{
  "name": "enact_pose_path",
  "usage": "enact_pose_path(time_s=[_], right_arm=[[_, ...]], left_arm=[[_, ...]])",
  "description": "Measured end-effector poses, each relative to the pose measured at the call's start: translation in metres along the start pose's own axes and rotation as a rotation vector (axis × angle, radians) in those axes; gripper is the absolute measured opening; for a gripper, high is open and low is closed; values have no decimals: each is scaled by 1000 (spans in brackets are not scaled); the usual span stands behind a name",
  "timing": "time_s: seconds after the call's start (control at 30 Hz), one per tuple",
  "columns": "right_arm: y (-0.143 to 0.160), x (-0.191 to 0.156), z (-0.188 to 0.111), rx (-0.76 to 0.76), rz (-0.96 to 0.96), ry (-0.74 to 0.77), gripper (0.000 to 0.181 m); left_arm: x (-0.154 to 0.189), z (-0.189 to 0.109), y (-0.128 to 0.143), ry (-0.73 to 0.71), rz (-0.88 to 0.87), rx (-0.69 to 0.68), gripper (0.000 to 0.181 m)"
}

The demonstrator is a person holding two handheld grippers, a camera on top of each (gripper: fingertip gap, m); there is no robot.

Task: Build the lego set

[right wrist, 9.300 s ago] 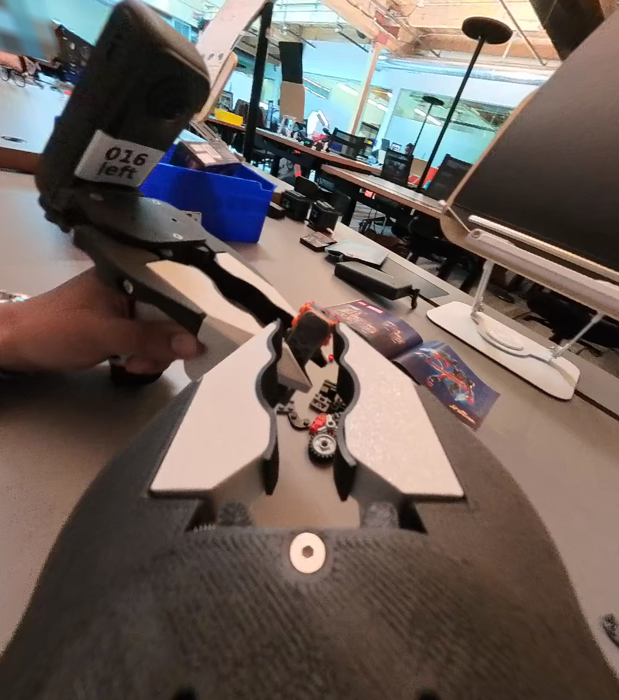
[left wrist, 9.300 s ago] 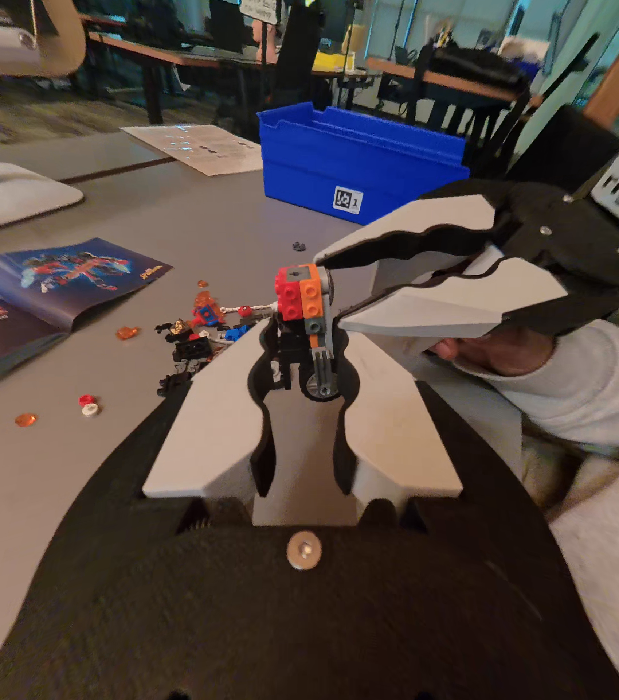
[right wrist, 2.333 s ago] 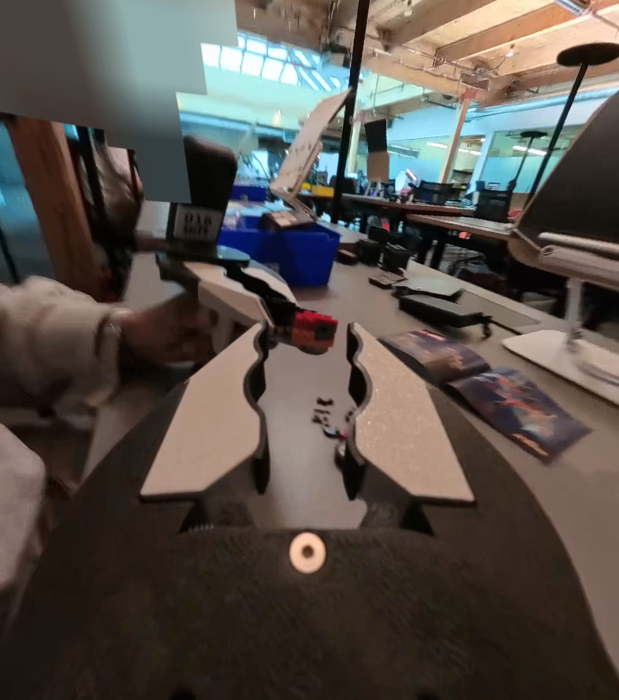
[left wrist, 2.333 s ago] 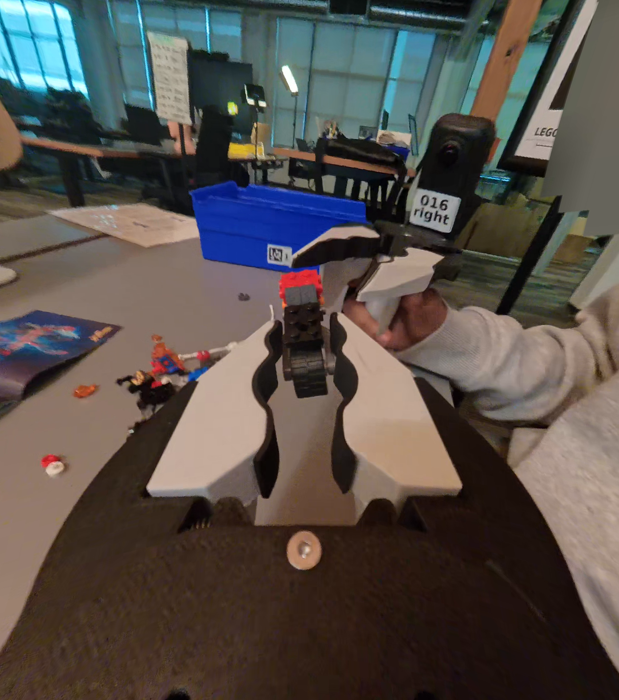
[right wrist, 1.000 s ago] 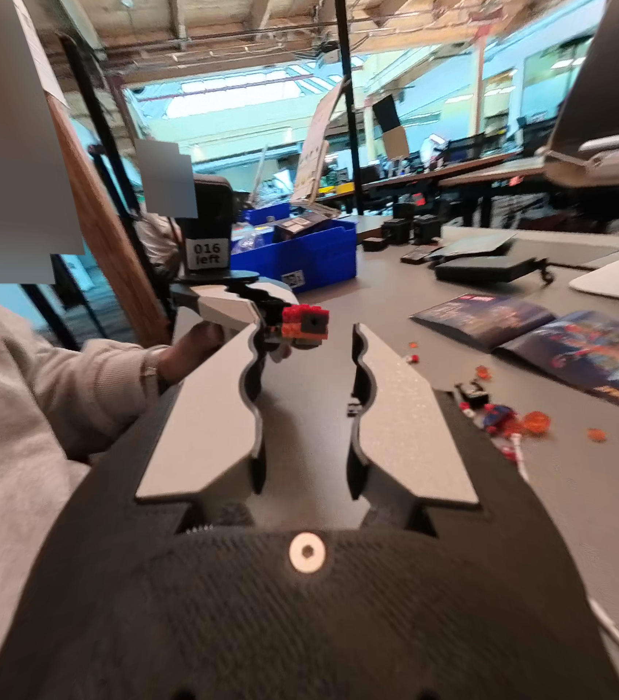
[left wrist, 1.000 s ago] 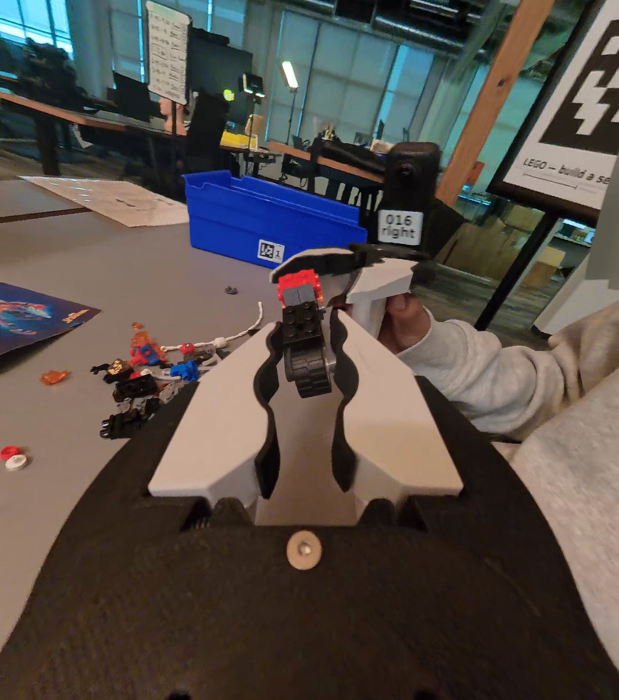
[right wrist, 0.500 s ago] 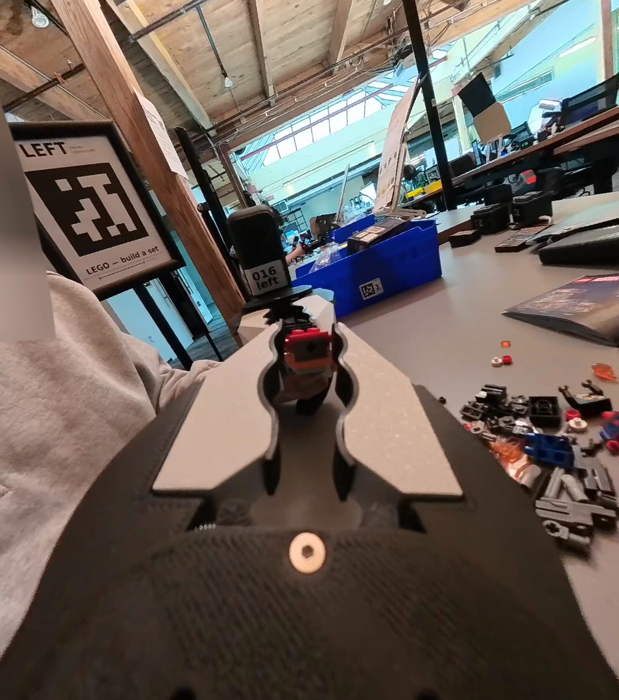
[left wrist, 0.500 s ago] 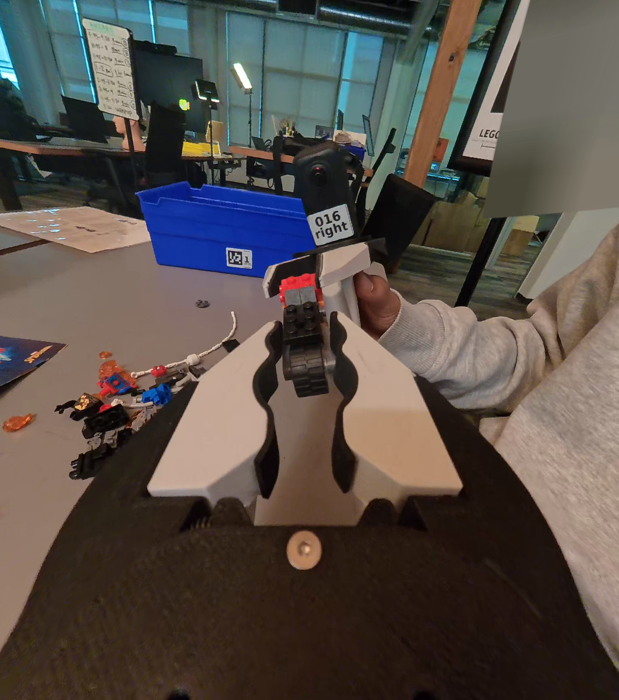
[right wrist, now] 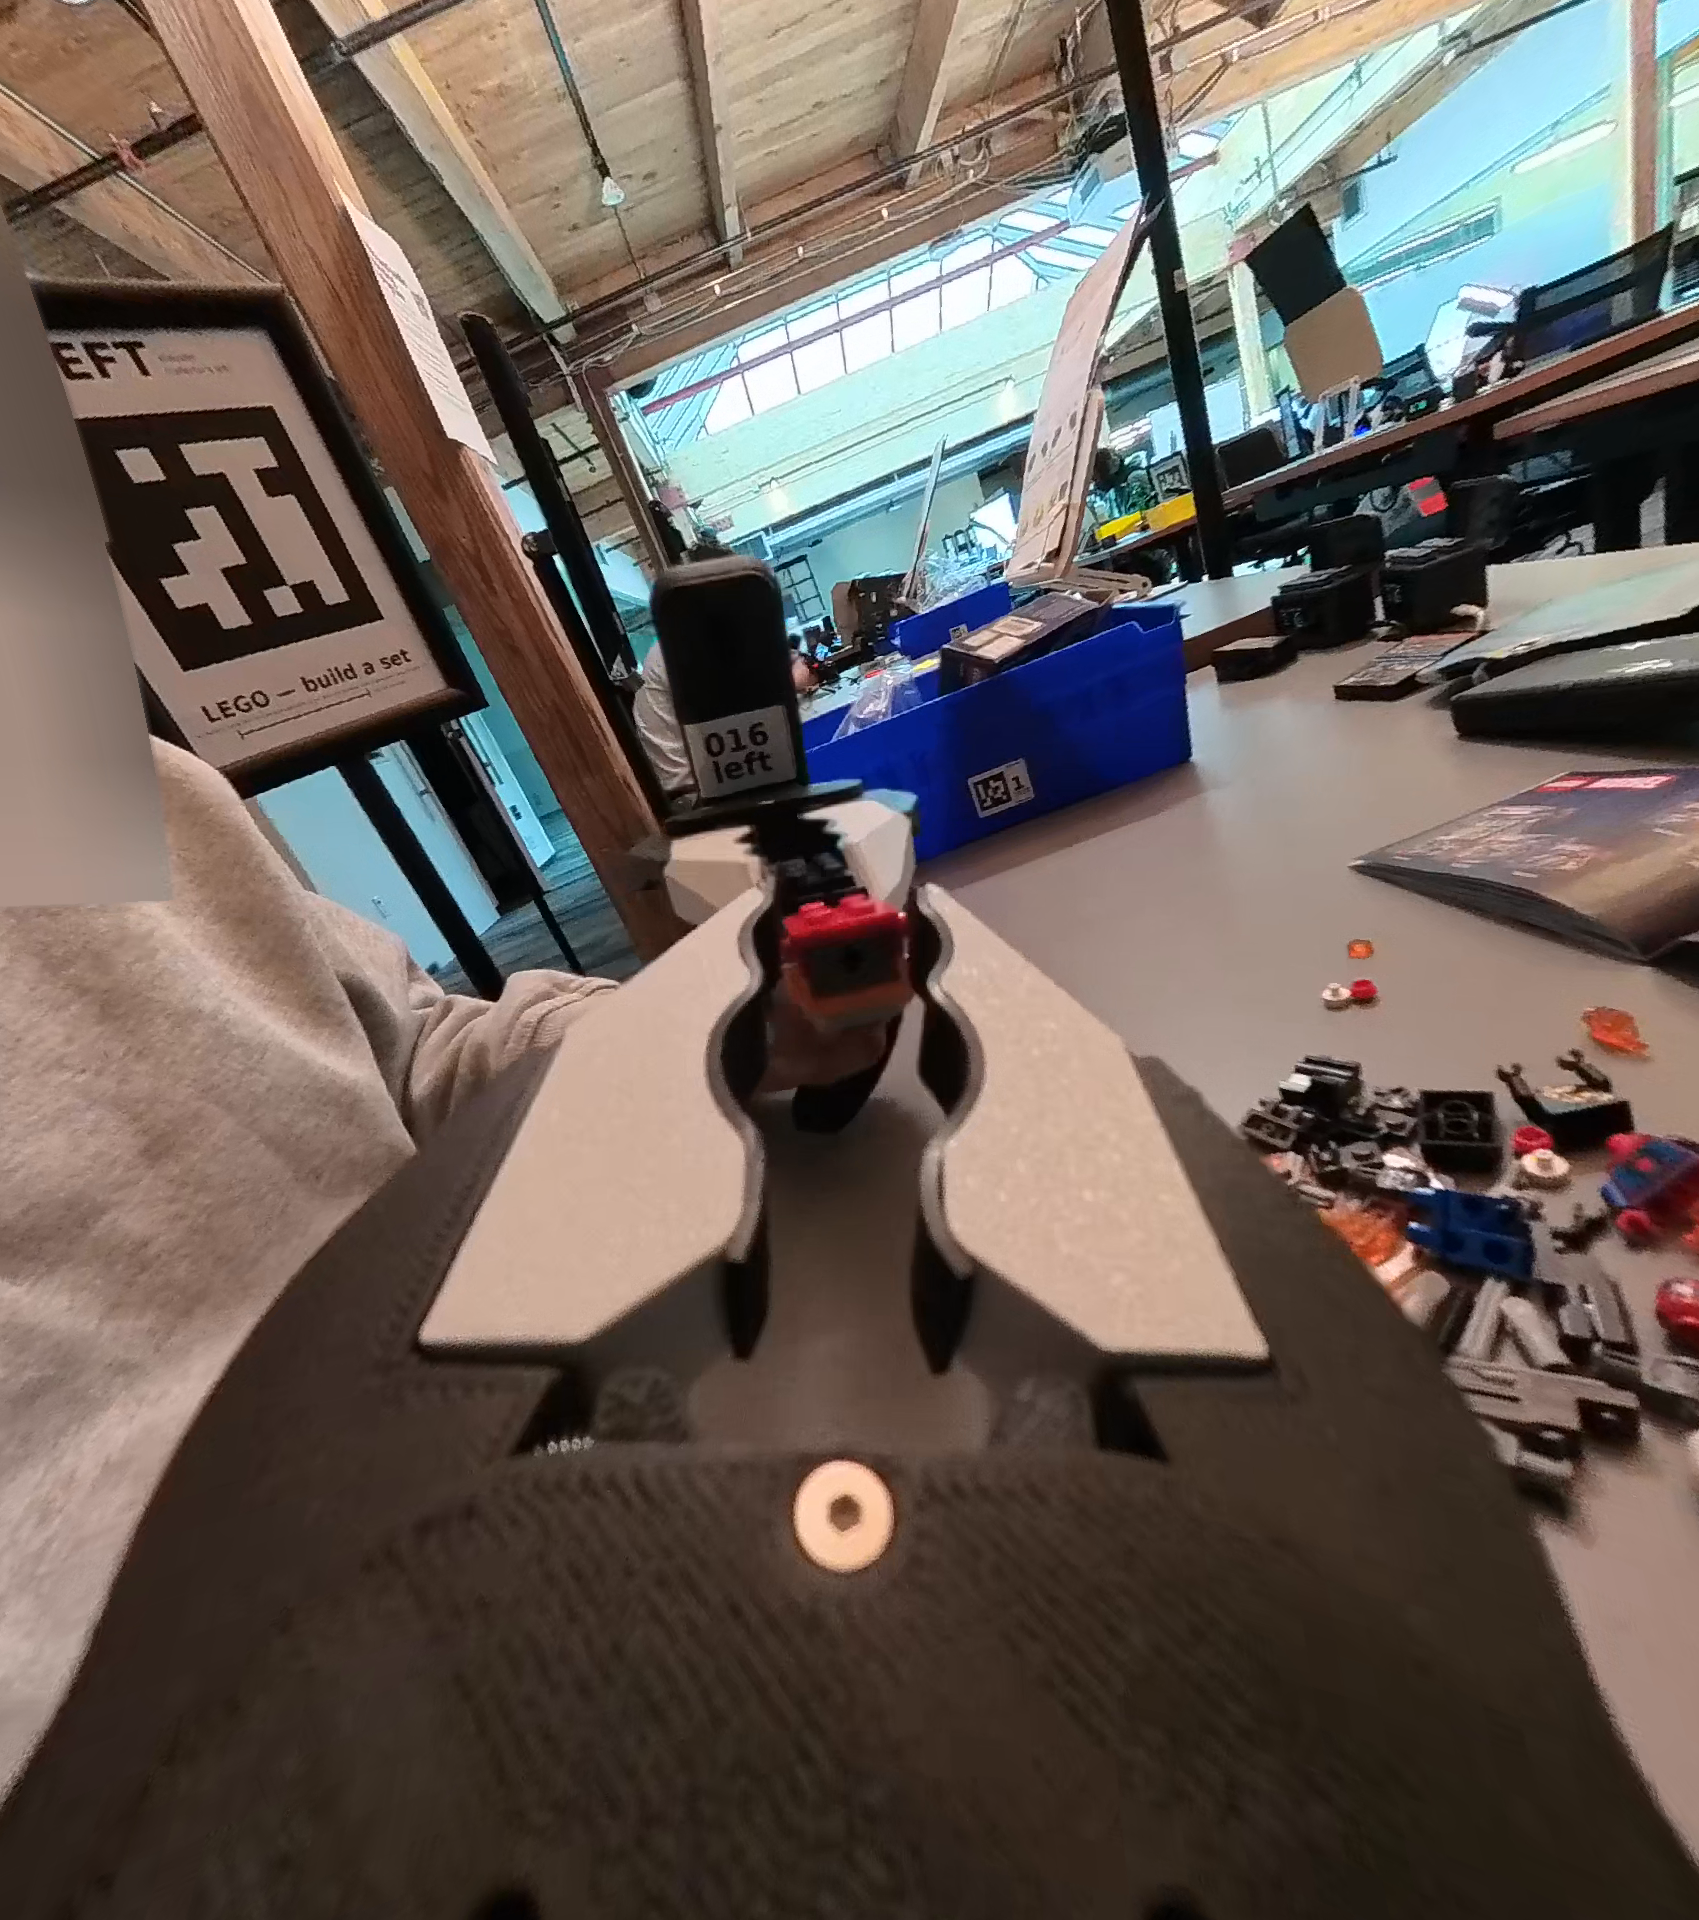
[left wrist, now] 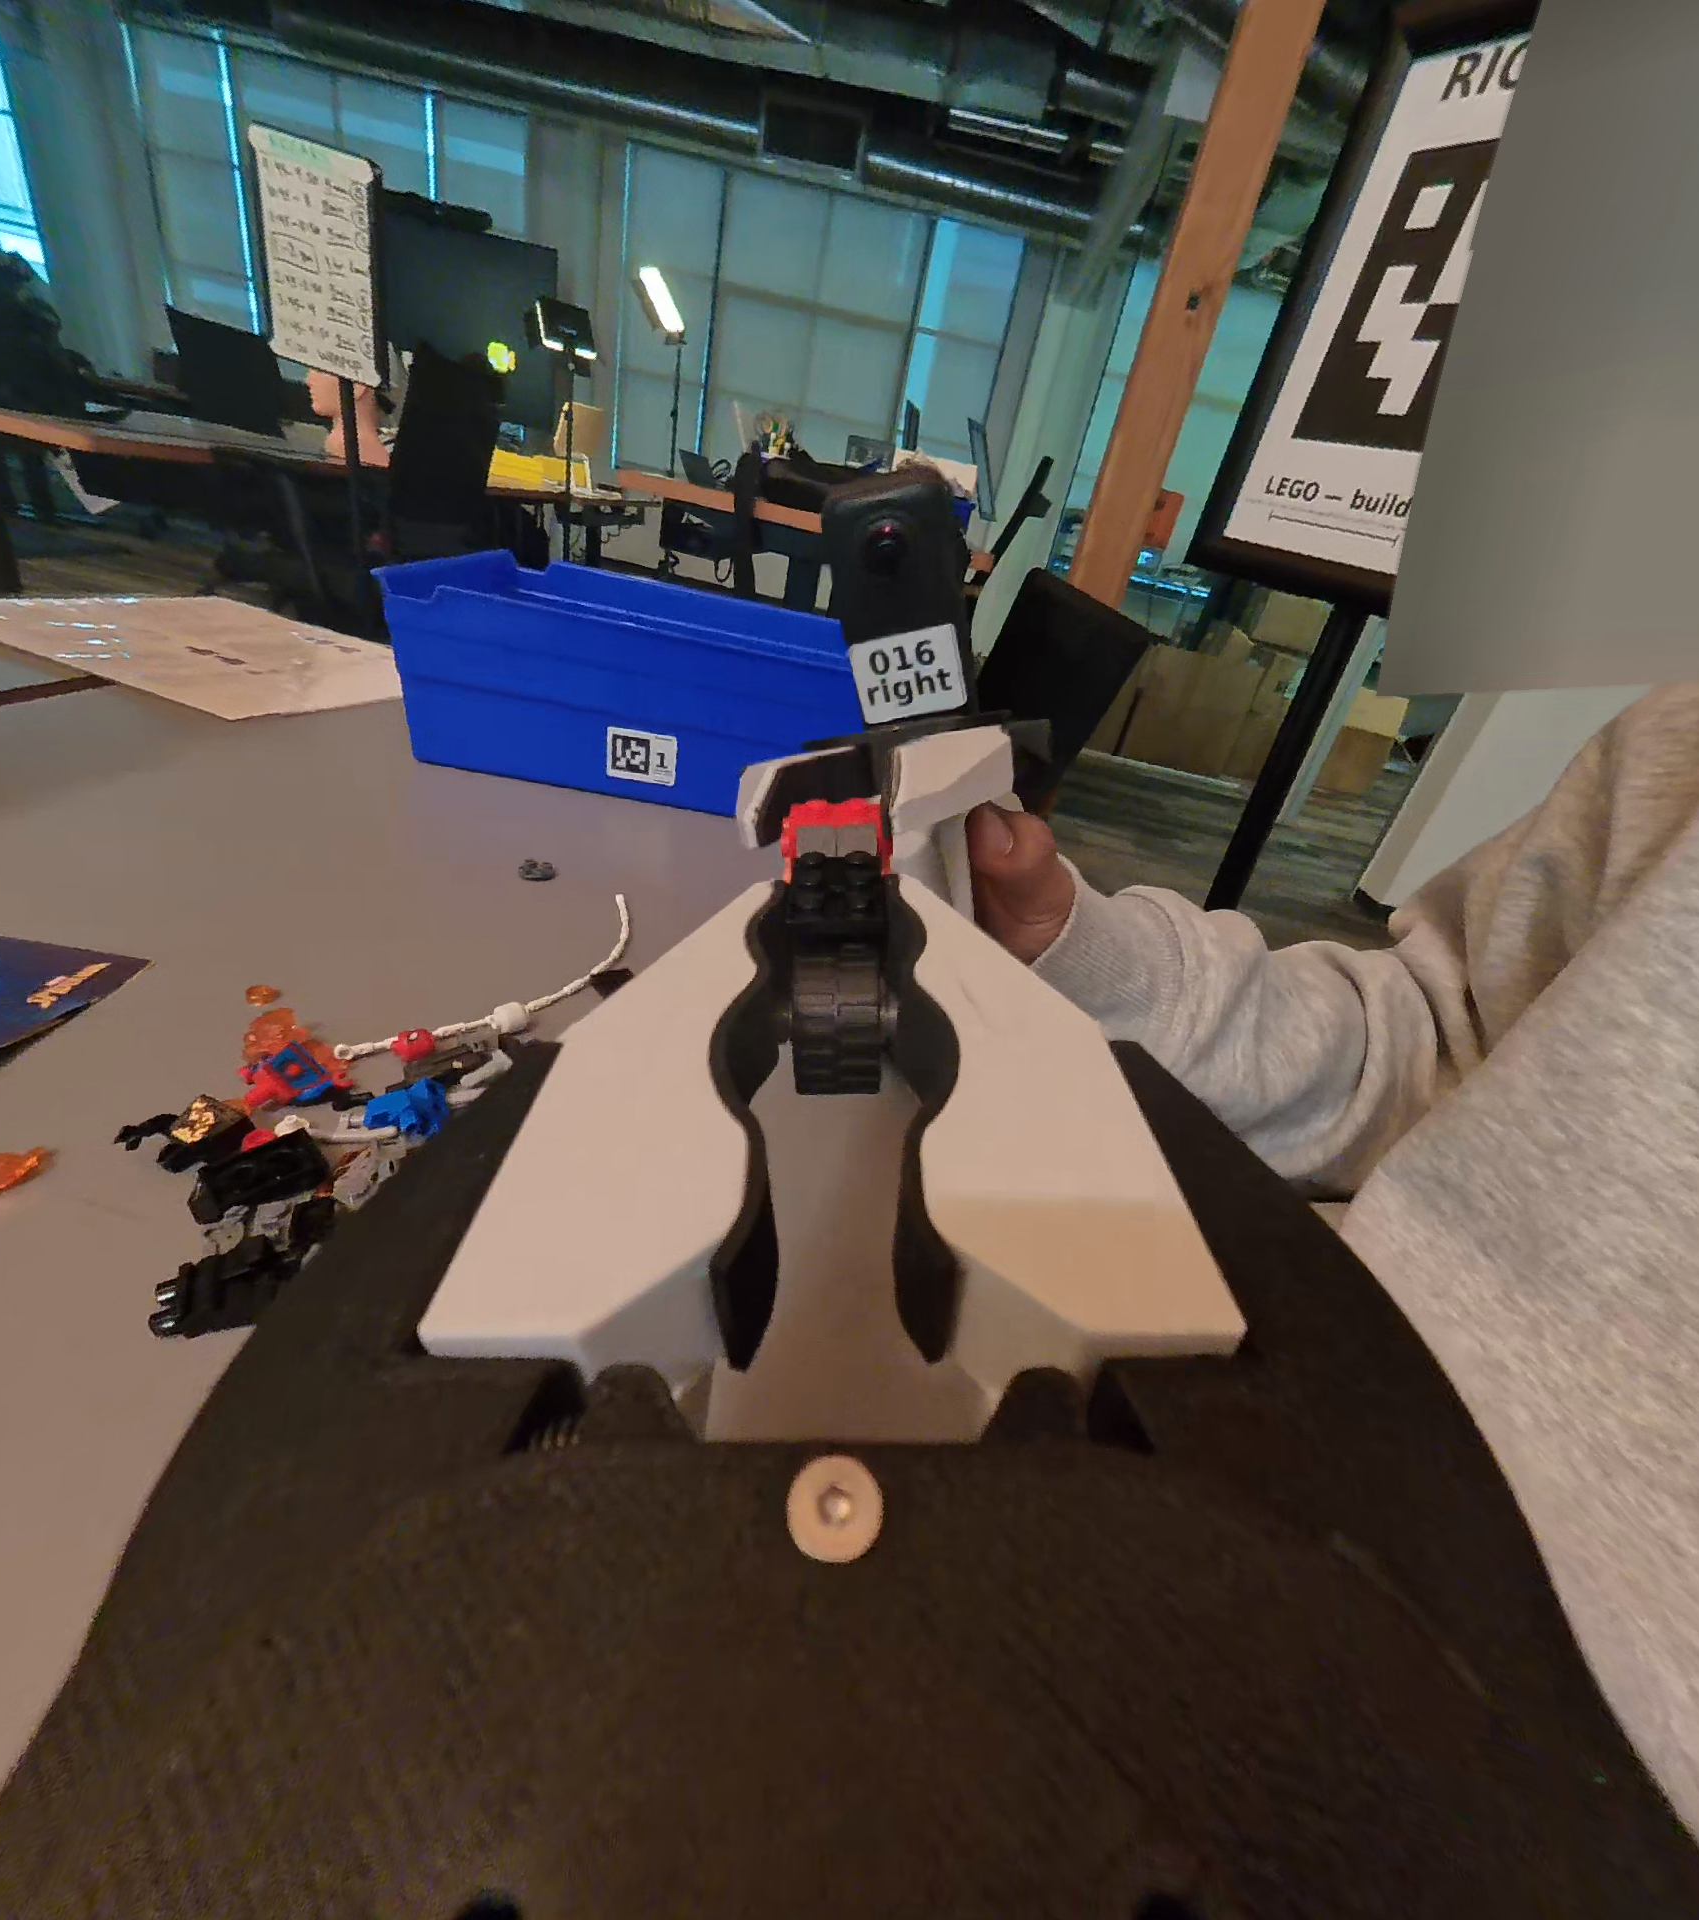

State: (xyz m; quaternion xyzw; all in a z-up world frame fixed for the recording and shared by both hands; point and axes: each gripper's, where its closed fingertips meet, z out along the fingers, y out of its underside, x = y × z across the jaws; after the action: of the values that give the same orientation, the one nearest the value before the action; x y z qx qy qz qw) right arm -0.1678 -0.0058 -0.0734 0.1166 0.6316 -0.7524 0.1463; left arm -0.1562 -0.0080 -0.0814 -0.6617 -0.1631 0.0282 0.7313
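Left wrist view: left gripper clamped on brick model; right gripper clamps red end; loose bricks at 9 o'clock, unassembled.

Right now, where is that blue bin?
In the left wrist view, the blue bin sits on the far side of the grey table, behind the right gripper.

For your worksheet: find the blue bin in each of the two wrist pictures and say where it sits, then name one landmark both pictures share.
Left wrist view: the blue bin stands on the table, upper middle, left of the right gripper.
Right wrist view: the blue bin is upper middle right, behind the left gripper.
Shared landmark: the small brick model, gripped by both grippers.
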Motion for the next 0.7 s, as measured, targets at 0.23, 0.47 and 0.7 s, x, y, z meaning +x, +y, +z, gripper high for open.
enact_pose_path(time_s=[0.23, 0.47, 0.7], right_arm=[[-20, 8, -16, 130, 66, 4, 0], [-20, 21, -20, 136, 75, 81, 0], [-41, 34, -42, 273, 78, 160, 5]], left_arm=[[-2, 2, 13, 27, -72, -63, 0], [-12, 4, 16, -15, -135, -73, 14], [-16, 3, 15, -30, -155, -62, 20]])
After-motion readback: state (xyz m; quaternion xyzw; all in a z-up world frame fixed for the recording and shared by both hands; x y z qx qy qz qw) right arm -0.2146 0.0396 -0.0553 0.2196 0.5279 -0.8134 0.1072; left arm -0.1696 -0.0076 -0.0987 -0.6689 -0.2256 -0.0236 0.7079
